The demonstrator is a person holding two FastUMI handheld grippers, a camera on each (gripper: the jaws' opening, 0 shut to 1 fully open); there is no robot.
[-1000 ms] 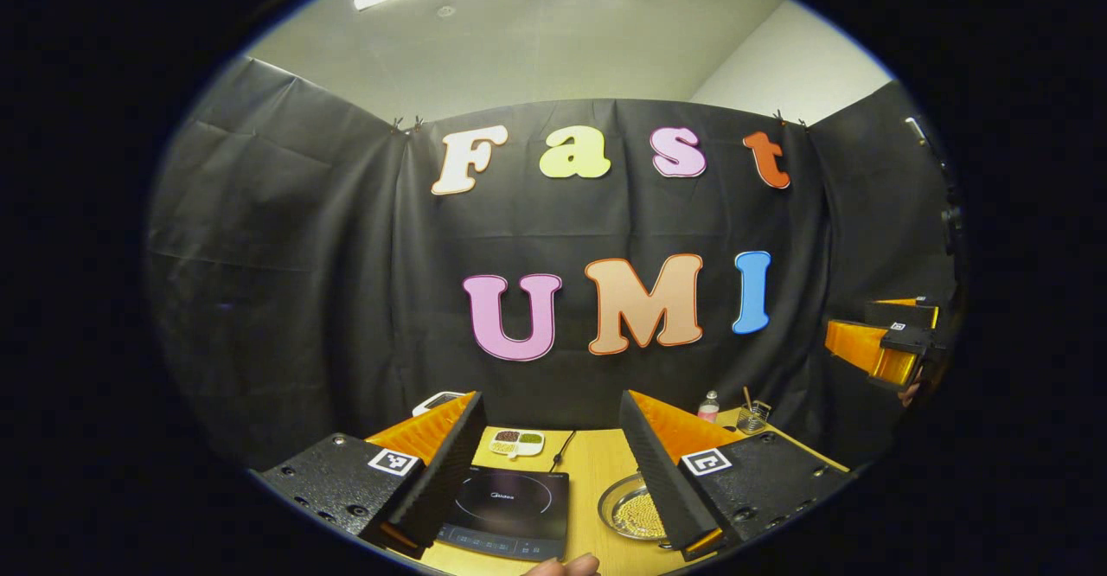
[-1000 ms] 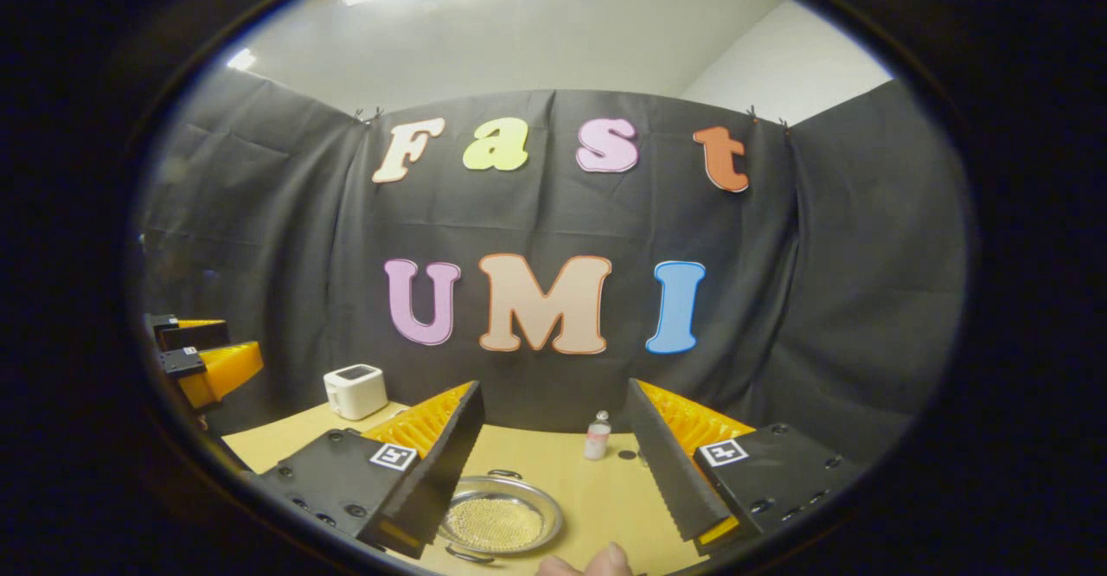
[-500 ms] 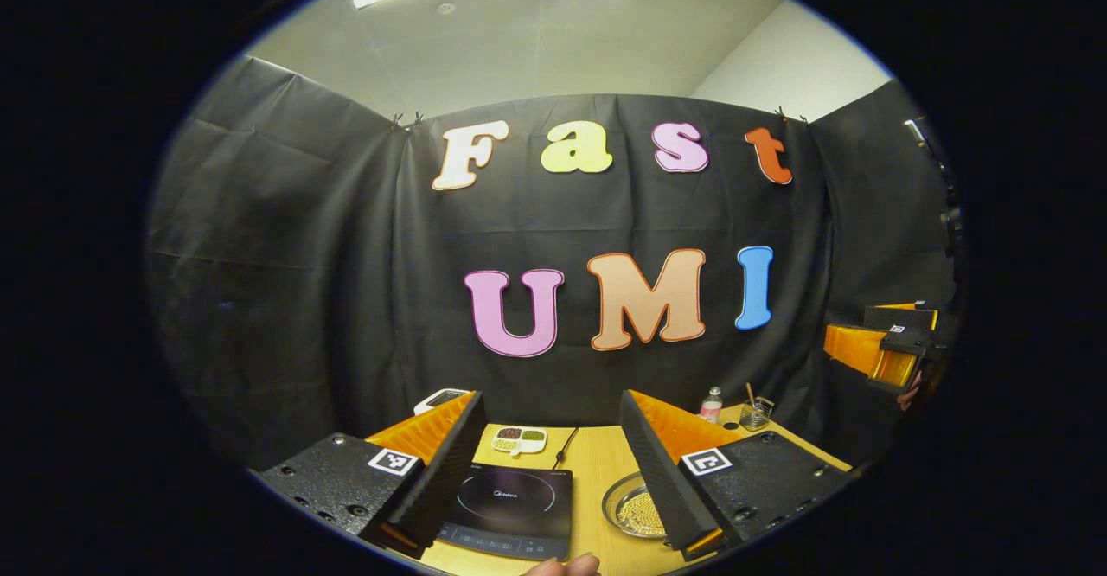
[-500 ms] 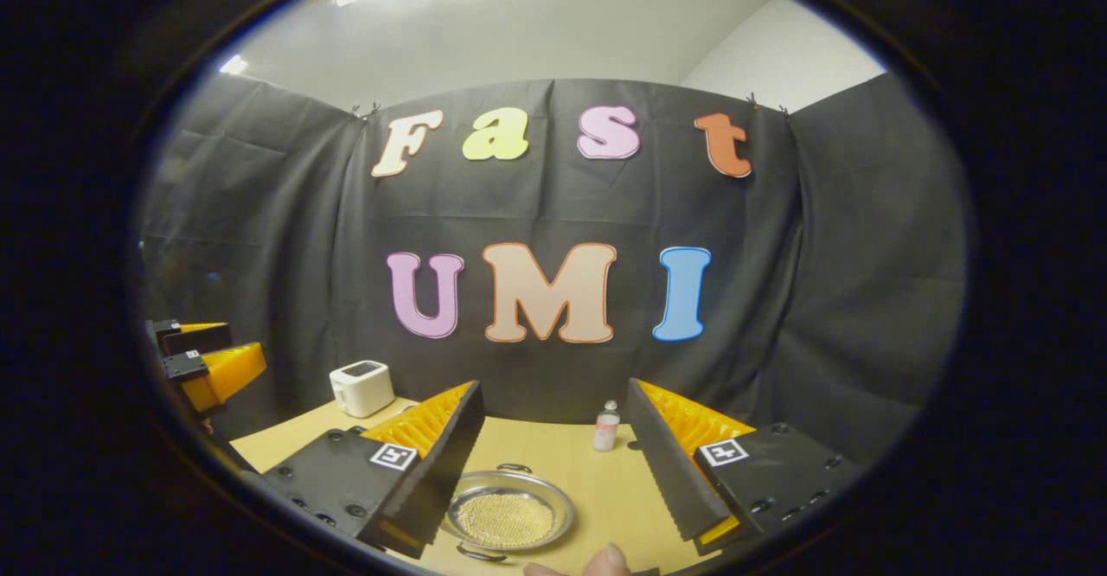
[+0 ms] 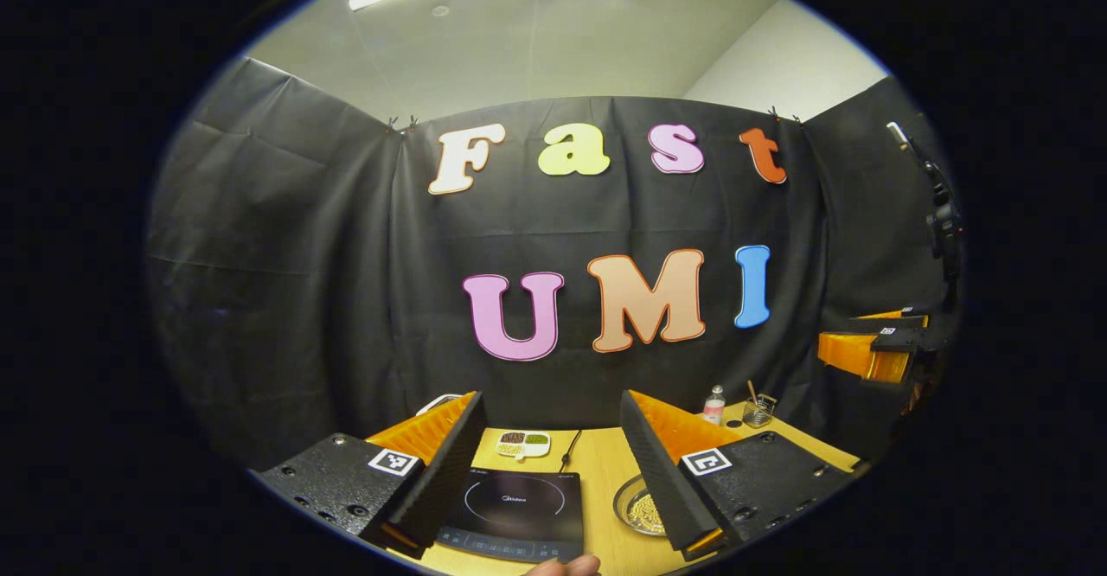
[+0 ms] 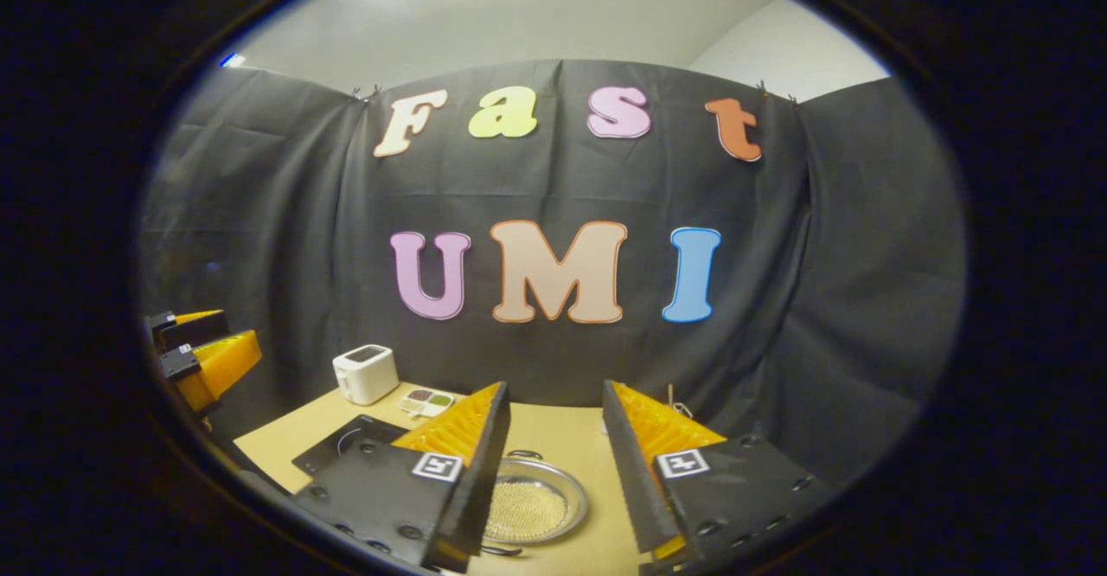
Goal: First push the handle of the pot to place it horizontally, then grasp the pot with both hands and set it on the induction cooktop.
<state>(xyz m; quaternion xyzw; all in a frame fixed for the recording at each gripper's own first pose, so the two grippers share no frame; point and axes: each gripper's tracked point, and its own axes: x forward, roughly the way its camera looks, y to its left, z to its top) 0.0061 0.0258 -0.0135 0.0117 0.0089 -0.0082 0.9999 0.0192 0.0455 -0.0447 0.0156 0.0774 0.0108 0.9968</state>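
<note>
- The pot (image 6: 534,507) sits on the wooden table (image 6: 553,429), a shallow steel pan with pale grains inside, straight below and ahead of your right gripper (image 6: 553,464).
- Its two loop handles line up near-to-far from you: one at the far rim (image 6: 524,454), one at the near rim (image 6: 493,551). That axis needs turning sideways, I judge.
- The induction cooktop (image 5: 515,511) lies flat just left of the pot, directly under your left gripper (image 5: 553,464).
- Your right gripper is the nearer one to the pot, so the push looks like its job.
- Right fingers stand partly apart, holding nothing, above the pot and not touching it.
- Left fingers are spread wide, empty, clear of the cooktop.
</note>
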